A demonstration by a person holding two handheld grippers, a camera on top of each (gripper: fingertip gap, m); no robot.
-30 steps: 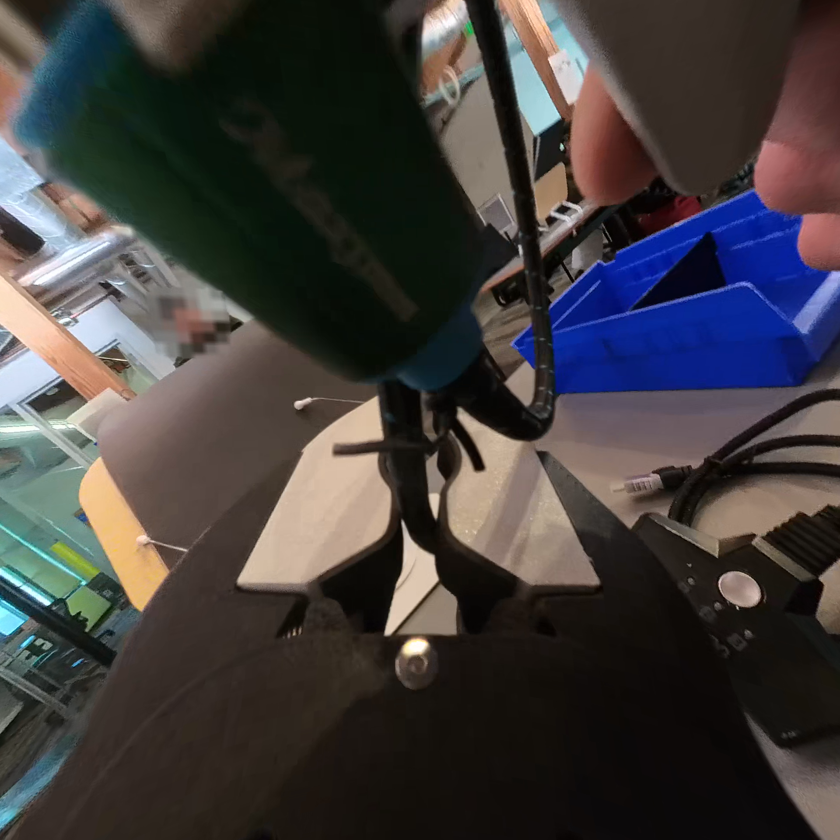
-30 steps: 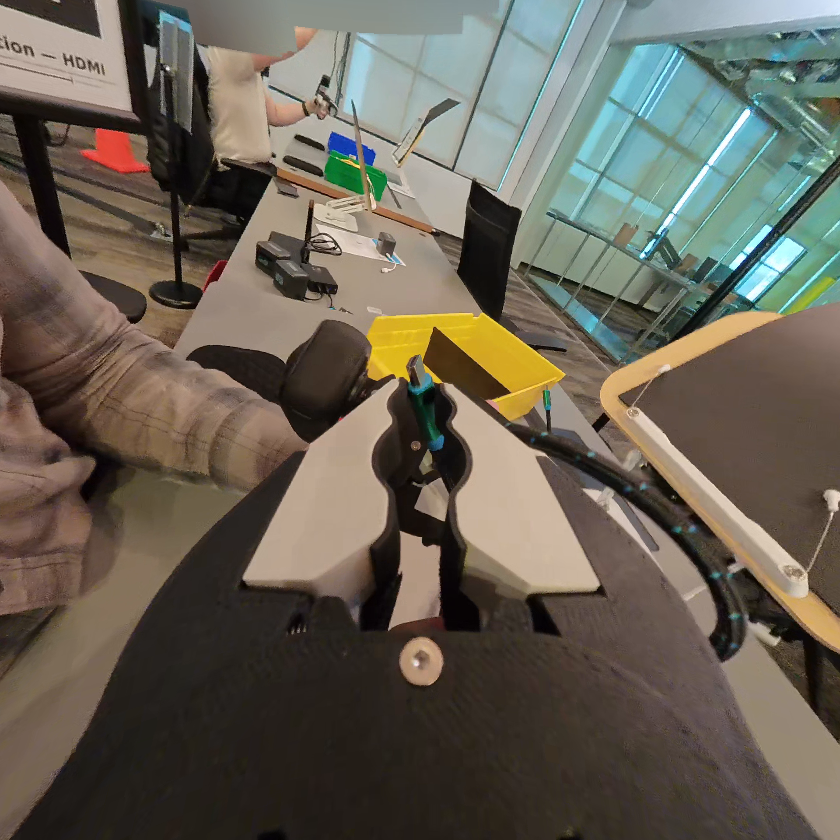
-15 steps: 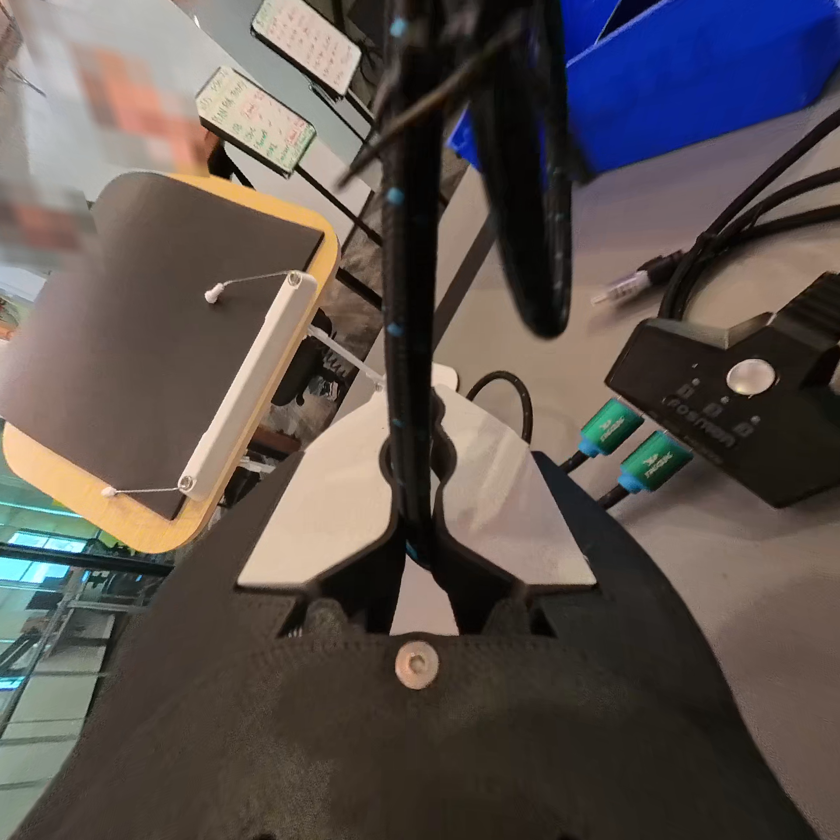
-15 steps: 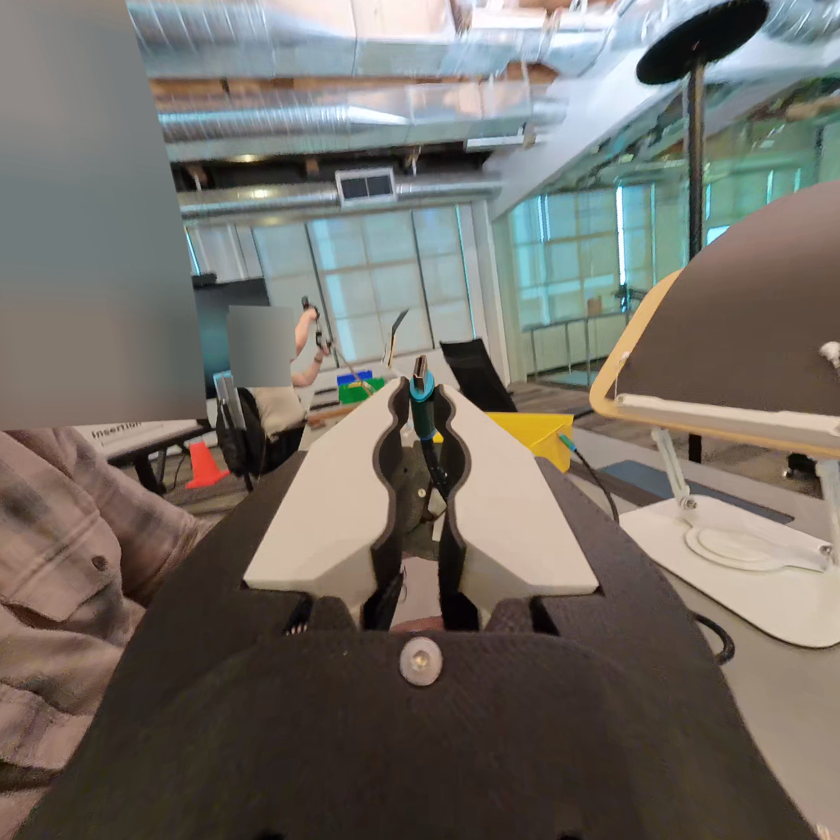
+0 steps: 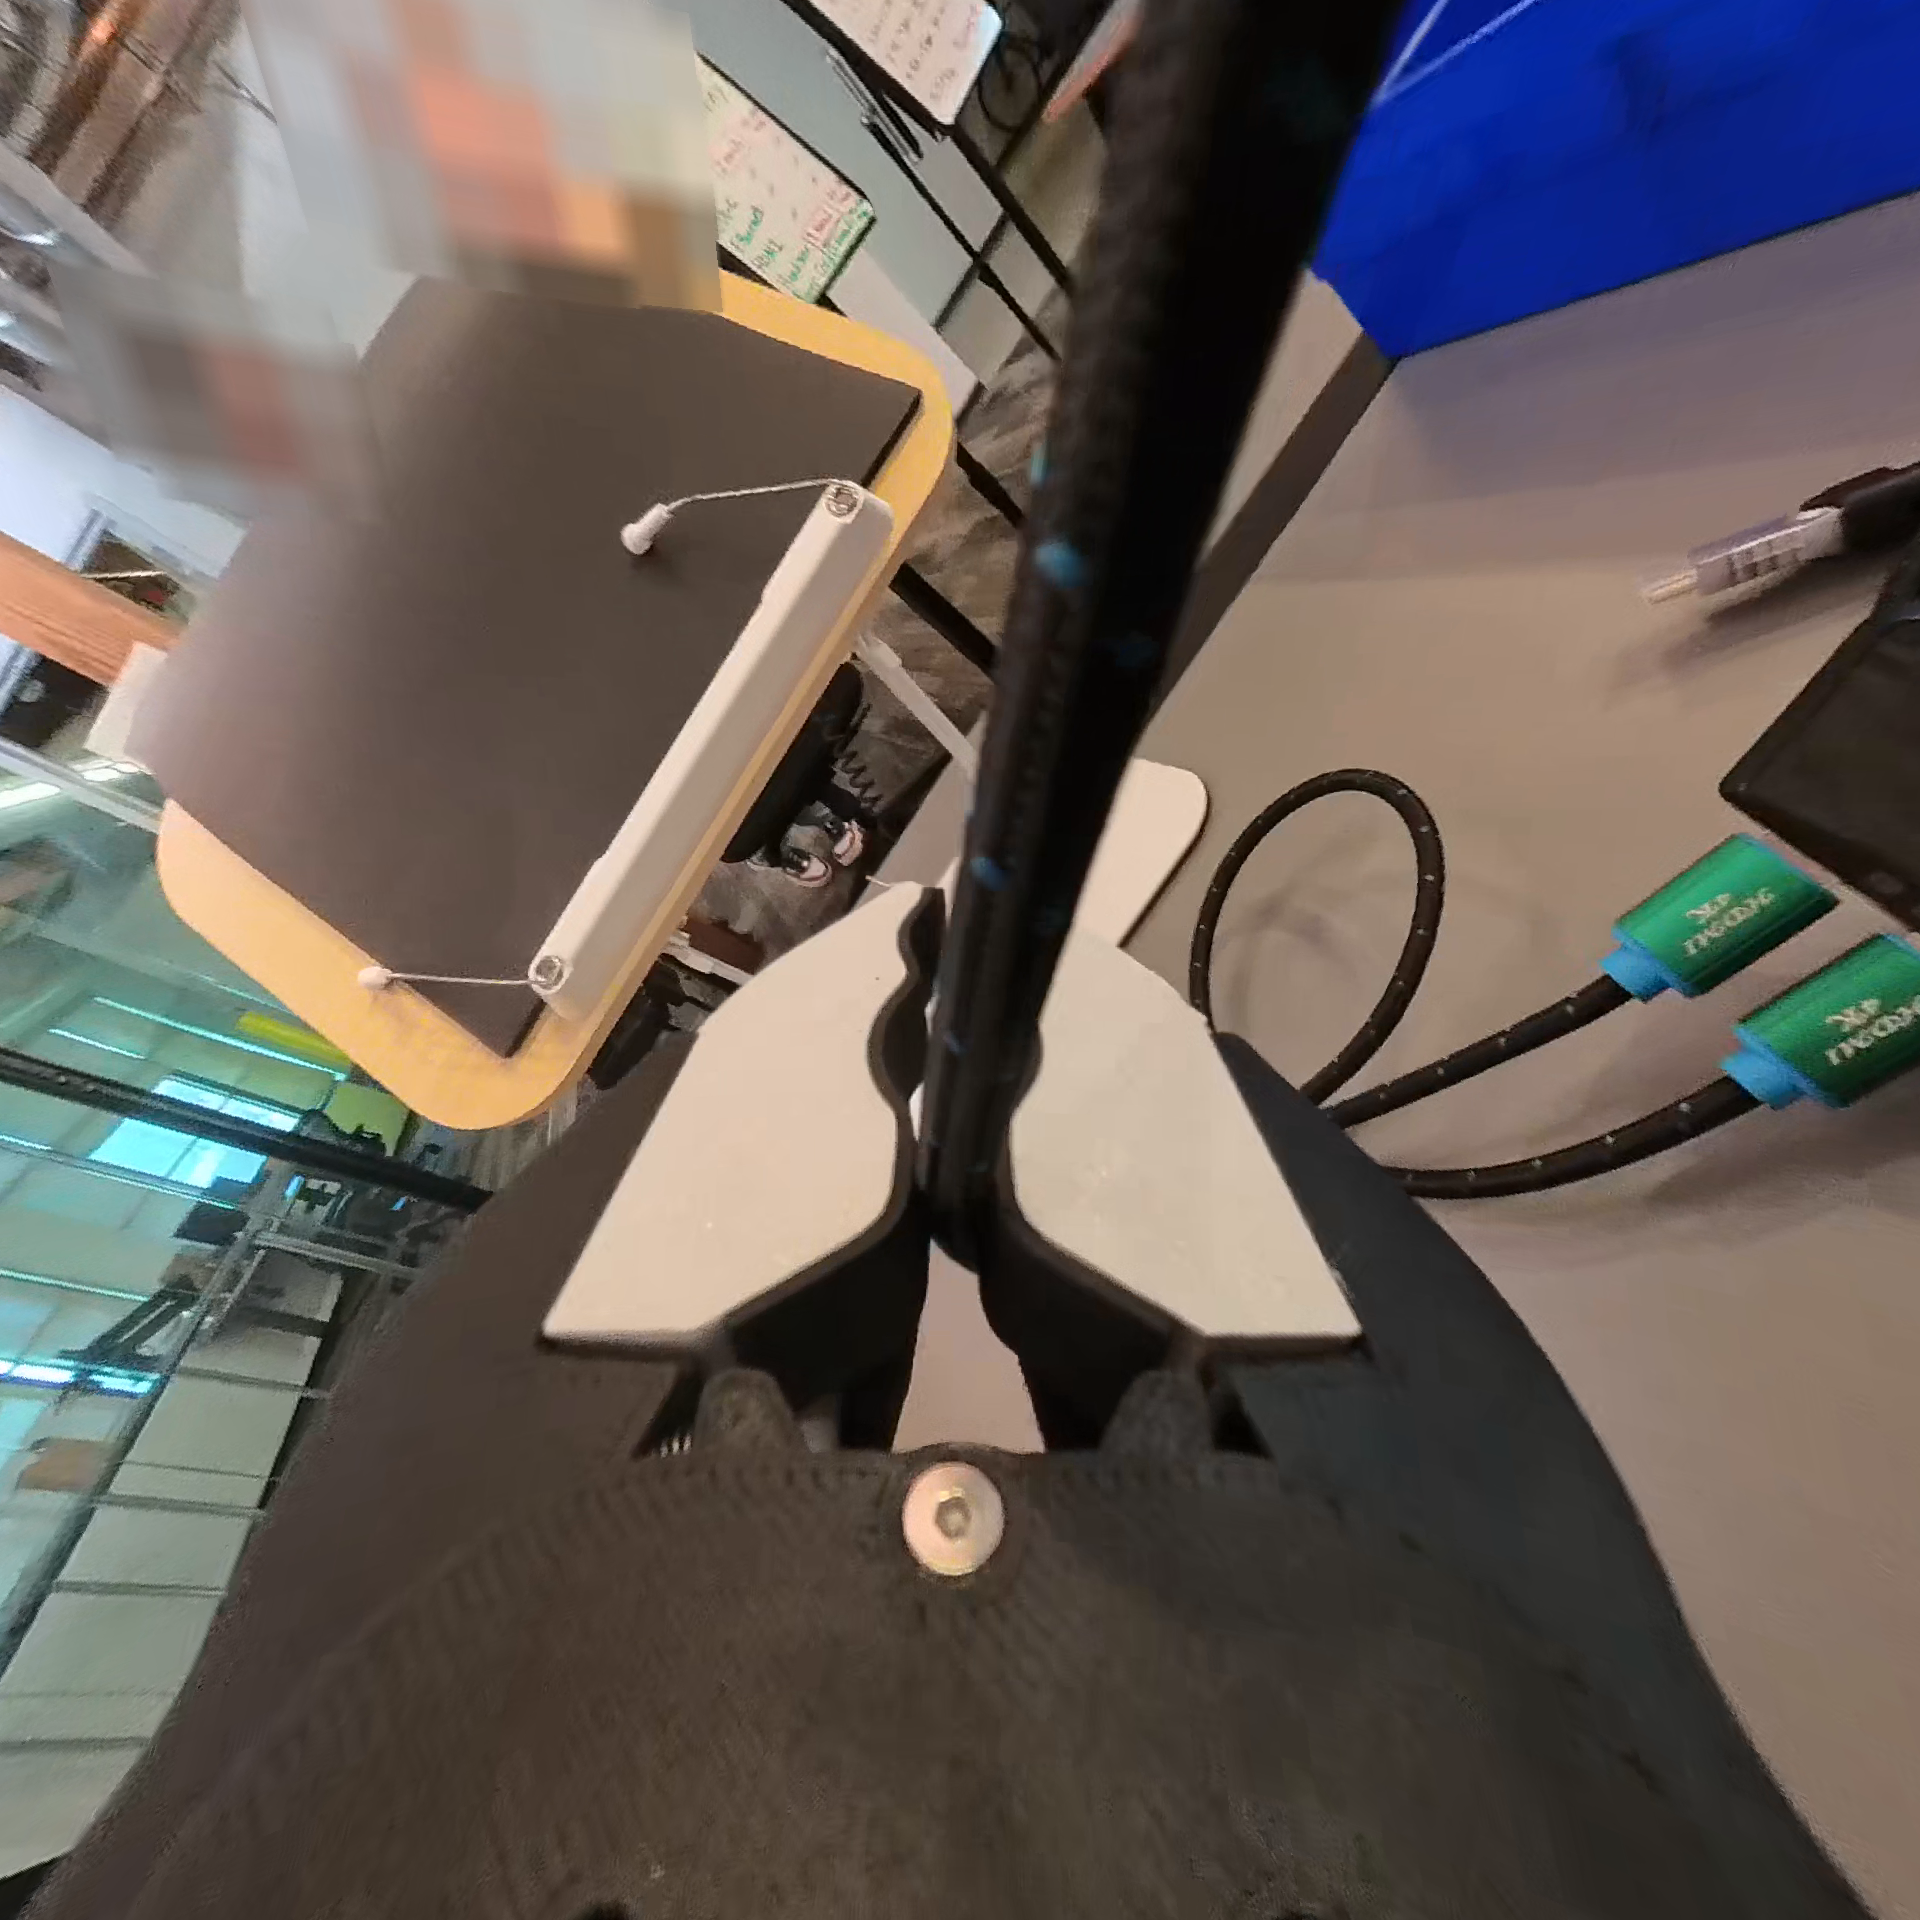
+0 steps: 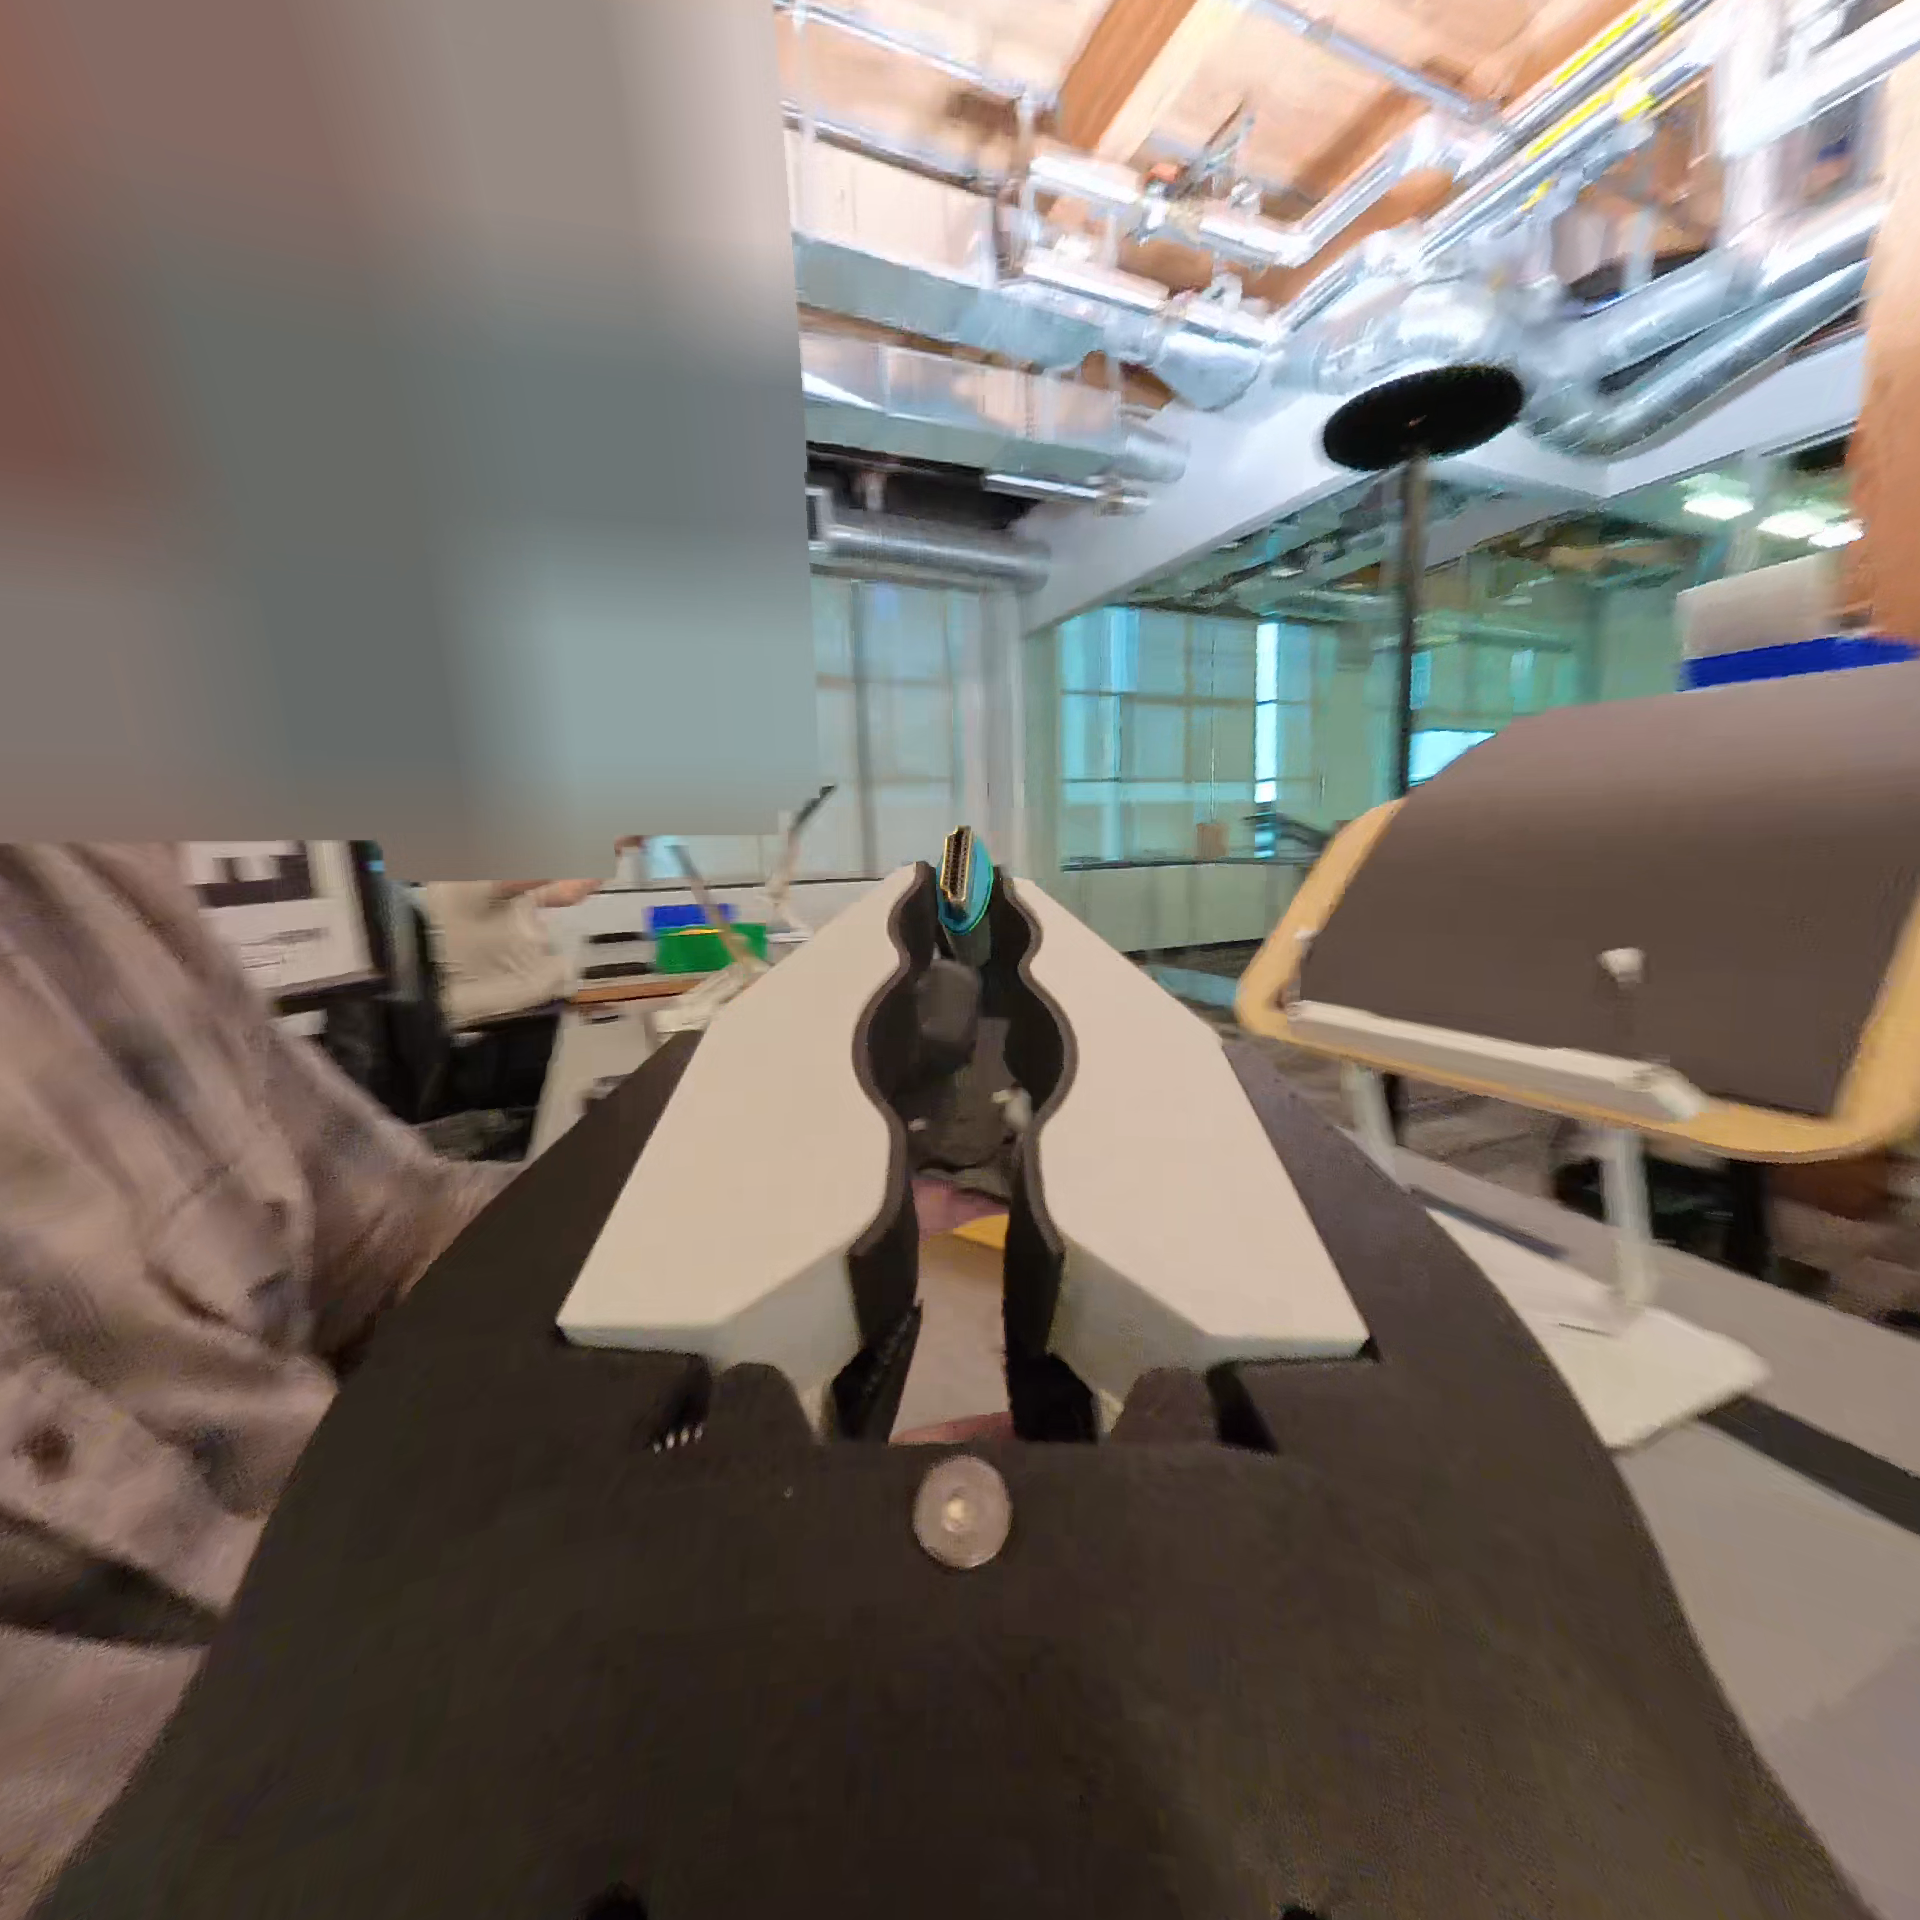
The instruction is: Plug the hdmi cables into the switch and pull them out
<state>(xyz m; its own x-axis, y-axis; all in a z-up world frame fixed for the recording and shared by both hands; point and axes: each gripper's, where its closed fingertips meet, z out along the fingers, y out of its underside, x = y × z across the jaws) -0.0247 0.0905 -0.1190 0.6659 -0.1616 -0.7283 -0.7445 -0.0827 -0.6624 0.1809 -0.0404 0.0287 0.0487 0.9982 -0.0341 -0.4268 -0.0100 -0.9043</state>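
Left gripper (image 5: 961, 1049): fingers narrowed onto a black braided cable (image 5: 1101, 540) that rises steeply from between them to the top edge of the left wrist view.
Right gripper (image 6: 961, 914): pinched on an hdmi plug (image 6: 958, 878) at the fingertips, centre of the right wrist view, metal end pointing up and away, teal collar just below it.
Switch (image 5: 1839, 748): black box at the right edge of the left wrist view, lying on the grey table (image 5: 1558, 1403).
Plugged cables: two green-bodied connectors (image 5: 1714, 914) with blue collars sit side by side at the switch's near edge; whether they are fully seated cannot be told.
Loose plug (image 5: 1745, 556): blurred, upper right, on the table.
Blue bin (image 5: 1621, 156): top right.
Tilted dark board (image 5: 499, 665): upper left, tan-rimmed.
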